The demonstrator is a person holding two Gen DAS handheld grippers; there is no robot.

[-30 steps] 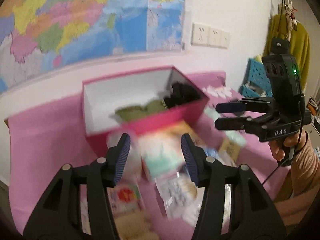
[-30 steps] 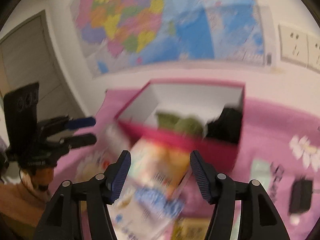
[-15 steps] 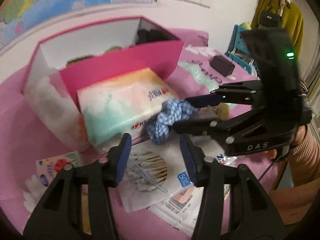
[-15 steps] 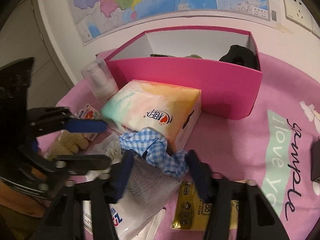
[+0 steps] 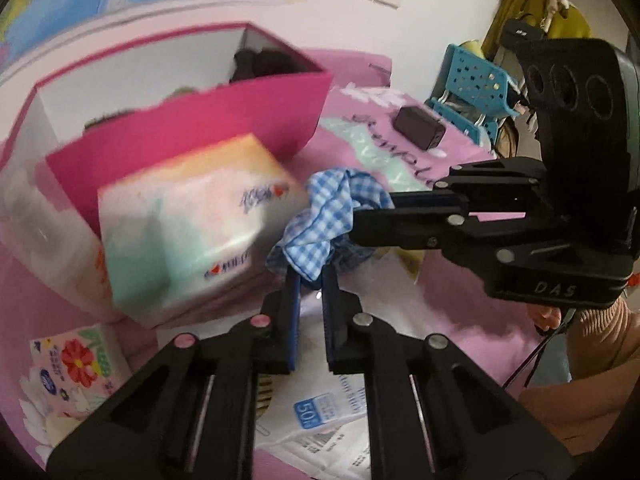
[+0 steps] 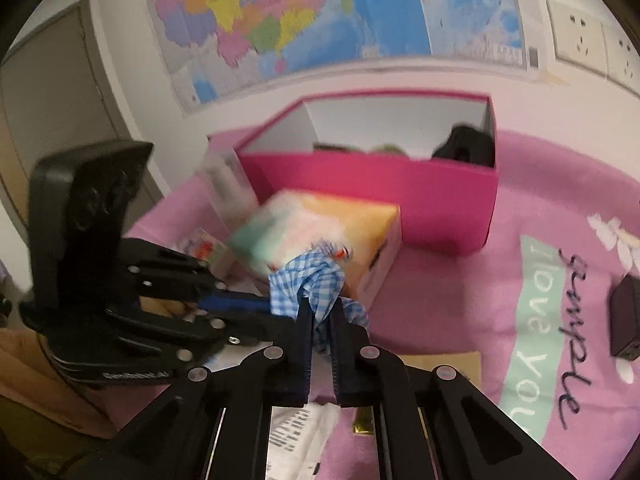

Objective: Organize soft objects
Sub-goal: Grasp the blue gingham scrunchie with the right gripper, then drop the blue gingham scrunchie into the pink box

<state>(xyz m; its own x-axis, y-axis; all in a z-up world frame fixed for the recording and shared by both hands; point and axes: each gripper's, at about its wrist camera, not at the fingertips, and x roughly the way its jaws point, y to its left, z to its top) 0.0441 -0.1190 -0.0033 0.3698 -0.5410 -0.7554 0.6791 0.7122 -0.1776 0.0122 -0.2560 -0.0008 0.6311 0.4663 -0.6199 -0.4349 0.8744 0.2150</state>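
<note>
Now, left wrist view: left gripper [image 5: 310,280] jaws, open a second ago, pinch blue checked cloth [image 5: 324,224]; tissue box [image 5: 192,220] just left of them
Right wrist view: right gripper [image 6: 320,320] jaws clamp same cloth, newly closed
Meaning: cloth likely ready for pink box [image 6: 400,204] beyond jaws

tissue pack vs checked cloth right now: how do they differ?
The tissue pack is a boxy block in pastel mint and peach; the checked cloth is a crumpled blue-and-white bunch. The tissue pack lies free in front of the pink box; the checked cloth is pinched by both the left gripper and the right gripper. Both are soft and still outside the pink box.
</note>
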